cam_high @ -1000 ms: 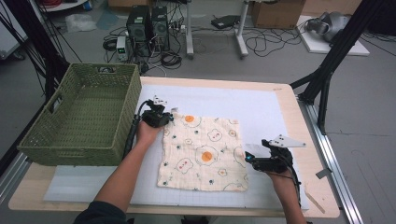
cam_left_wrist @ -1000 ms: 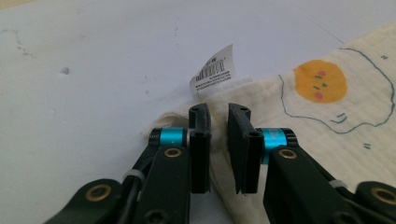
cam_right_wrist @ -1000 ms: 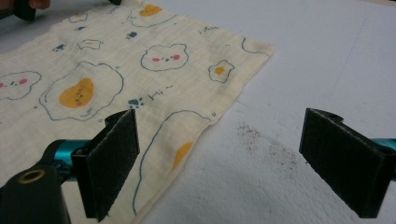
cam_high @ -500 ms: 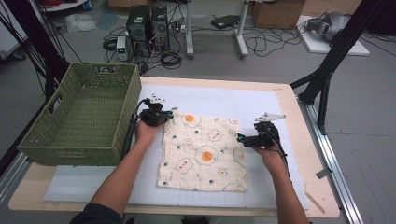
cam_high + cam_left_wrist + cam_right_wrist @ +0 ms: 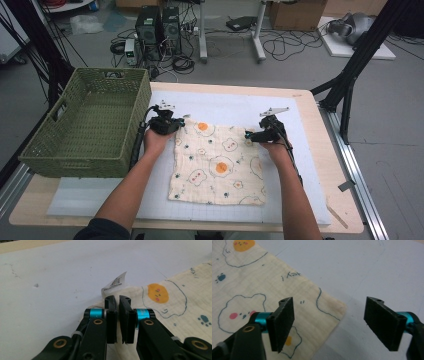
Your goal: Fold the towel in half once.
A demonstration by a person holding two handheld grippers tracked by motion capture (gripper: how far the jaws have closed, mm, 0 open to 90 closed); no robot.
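right gripper (image 5: 248,135) has slid from 5 o'clock up to the cloth's (image 5: 217,165) 2 o'clock corner, jaws closing, still released; left gripper (image 5: 176,123) clenches the 11 o'clock corner; folding not begun.

**Colour and pattern record**

The cloth (image 5: 216,162) is noted as cream, printed with white fried-egg shapes outlined in dark blue, orange yolks bearing pink cheeks, and small blue paw marks. A white label (image 5: 114,284) with black print is seen at its corner. The basket (image 5: 85,127) is recorded as olive-green weave. The mat (image 5: 235,107) is pale blue-white, the table (image 5: 327,165) light wood. The left gripper (image 5: 118,302) and right gripper (image 5: 329,322) are black, with turquoise collars and brass-coloured rivets.
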